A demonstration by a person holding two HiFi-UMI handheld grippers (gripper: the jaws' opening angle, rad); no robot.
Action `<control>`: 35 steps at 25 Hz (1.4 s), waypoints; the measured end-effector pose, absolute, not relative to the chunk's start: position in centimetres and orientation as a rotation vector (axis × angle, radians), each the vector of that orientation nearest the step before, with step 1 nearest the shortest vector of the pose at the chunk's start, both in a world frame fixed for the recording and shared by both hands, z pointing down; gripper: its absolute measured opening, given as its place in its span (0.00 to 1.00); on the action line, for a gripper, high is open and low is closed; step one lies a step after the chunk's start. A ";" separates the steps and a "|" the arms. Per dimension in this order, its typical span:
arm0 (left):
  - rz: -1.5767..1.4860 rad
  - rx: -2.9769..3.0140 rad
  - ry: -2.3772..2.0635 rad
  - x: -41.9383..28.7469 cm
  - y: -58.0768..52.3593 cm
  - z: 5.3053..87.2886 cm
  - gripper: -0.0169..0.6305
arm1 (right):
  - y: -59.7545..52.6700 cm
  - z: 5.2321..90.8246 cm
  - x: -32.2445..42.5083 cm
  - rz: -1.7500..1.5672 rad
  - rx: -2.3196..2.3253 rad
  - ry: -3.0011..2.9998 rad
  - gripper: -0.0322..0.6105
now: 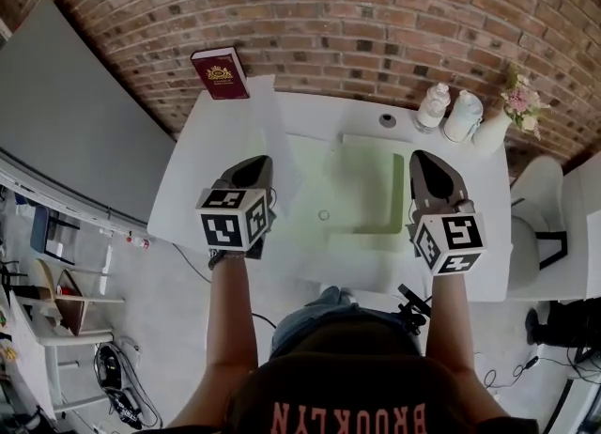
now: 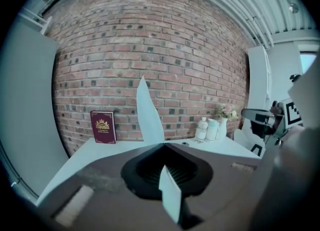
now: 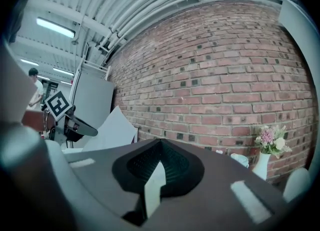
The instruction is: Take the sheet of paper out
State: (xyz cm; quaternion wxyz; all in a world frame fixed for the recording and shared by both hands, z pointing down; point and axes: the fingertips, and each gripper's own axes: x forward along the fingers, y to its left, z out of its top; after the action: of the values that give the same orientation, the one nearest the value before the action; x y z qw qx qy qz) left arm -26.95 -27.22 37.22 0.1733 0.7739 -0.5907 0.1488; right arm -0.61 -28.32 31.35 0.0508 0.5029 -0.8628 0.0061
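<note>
A white sheet of paper (image 1: 274, 131) stands up from the tip of my left gripper (image 1: 252, 171), which is shut on its lower edge. In the left gripper view the sheet (image 2: 149, 115) rises edge-on from the closed jaws (image 2: 164, 145). A pale green clear folder (image 1: 362, 193) hangs over the middle of the white table (image 1: 197, 178). My right gripper (image 1: 427, 162) is at the folder's right edge. In the right gripper view a thin pale strip (image 3: 153, 187) is pinched in its closed jaws (image 3: 161, 140), and the left gripper (image 3: 62, 112) with the sheet (image 3: 112, 130) shows at the left.
A red book (image 1: 221, 73) leans against the brick wall at the table's back left. Two white bottles (image 1: 434, 106) and a vase of flowers (image 1: 518, 103) stand at the back right. A white chair (image 1: 540, 207) is to the right, a grey panel (image 1: 75, 122) to the left.
</note>
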 end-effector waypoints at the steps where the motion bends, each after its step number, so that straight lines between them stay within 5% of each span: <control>1: 0.396 2.213 -1.692 -26.6 -27.3 36.6 0.03 | -28.3 30.9 -0.6 0.006 1.536 -2.634 0.05; 19: -0.050 2.548 -1.973 -23.2 -27.5 25.7 0.03 | -27.3 23.4 1.9 -0.163 1.697 -2.714 0.05; 35: -0.141 2.617 -1.956 -21.7 -27.5 23.6 0.03 | -26.2 21.4 3.8 -0.282 1.772 -2.667 0.05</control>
State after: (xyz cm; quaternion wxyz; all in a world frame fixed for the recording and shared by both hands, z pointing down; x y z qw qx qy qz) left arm -21.67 -27.50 23.61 -0.0644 0.7986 -0.5969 -0.0432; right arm 3.76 -26.24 21.43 -0.0365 0.5509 -0.8292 -0.0877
